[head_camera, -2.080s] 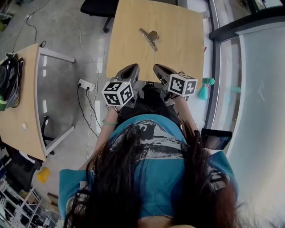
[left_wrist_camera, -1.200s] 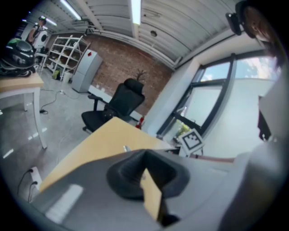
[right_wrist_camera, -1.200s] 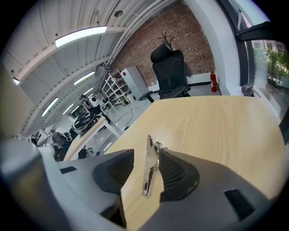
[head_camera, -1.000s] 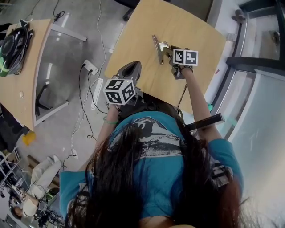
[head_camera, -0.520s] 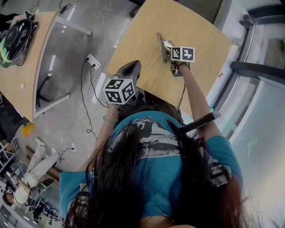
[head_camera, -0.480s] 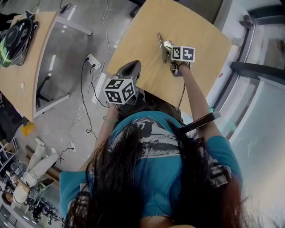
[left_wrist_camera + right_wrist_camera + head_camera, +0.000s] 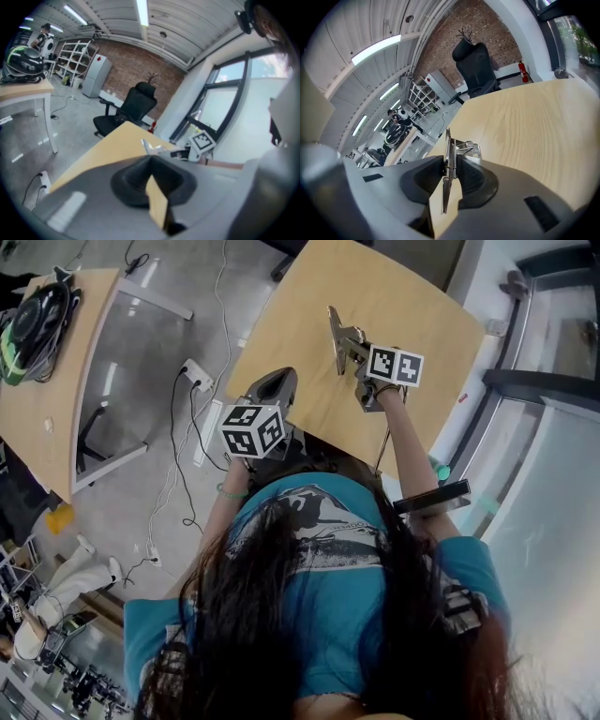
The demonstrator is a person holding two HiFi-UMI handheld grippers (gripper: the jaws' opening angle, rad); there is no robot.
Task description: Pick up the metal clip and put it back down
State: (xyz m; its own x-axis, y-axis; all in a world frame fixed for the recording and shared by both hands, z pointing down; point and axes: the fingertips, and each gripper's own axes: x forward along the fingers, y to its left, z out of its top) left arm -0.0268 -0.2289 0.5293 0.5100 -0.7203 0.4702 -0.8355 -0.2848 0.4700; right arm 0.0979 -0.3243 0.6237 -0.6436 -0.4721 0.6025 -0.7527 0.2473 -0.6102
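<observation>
The metal clip (image 7: pixel 338 337) is a silver spring clamp over the middle of the light wooden table (image 7: pixel 412 296). My right gripper (image 7: pixel 359 354) has it from the near side, jaws closing, pads pressed on both flat sides of the clip (image 7: pixel 451 149). In the right gripper view (image 7: pixel 449 163) the clip stands on edge between the pads, its wire handles pointing away. My left gripper (image 7: pixel 270 390) hovers at the table's near edge, shut with nothing in it (image 7: pixel 150 161). From the left gripper view the clip (image 7: pixel 151 147) and the right gripper (image 7: pixel 185 153) show further along the table.
A second desk (image 7: pixel 47 427) with a black helmet (image 7: pixel 30 322) stands to the left. A power strip (image 7: pixel 195 374) and cables lie on the floor between the desks. A black office chair (image 7: pixel 126 110) stands beyond the table's far side. A glass wall (image 7: pixel 544 474) runs along the right.
The right gripper reached out to the clip and its jaws came together on it. The clip now sits tilted in the grip, shifted slightly. The left gripper has stayed at the near edge.
</observation>
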